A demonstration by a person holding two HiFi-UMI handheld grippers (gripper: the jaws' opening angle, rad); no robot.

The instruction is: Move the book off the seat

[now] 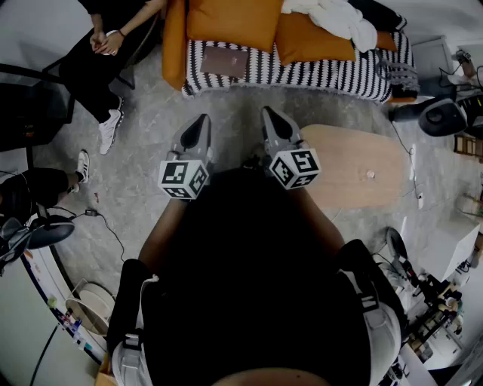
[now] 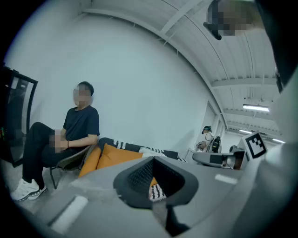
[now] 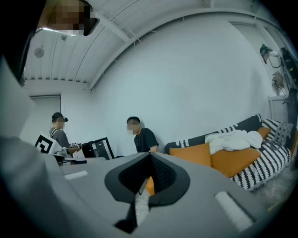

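A brown book (image 1: 223,61) lies flat on the black-and-white striped seat (image 1: 317,74) of a sofa at the top of the head view. My left gripper (image 1: 198,127) and my right gripper (image 1: 272,119) are held side by side over the grey floor, pointing at the sofa and well short of it. Both are shut with nothing in them. In the left gripper view the closed jaws of the left gripper (image 2: 153,162) frame a bit of striped seat. The right gripper (image 3: 150,159) shows its jaws closed in its own view too. The book does not appear in either gripper view.
Orange cushions (image 1: 234,21) and a white blanket (image 1: 339,18) sit on the sofa. A person (image 1: 106,41) sits on a chair left of it. An oval wooden table (image 1: 355,167) stands to my right. Equipment (image 1: 441,117) and cables lie at the far right.
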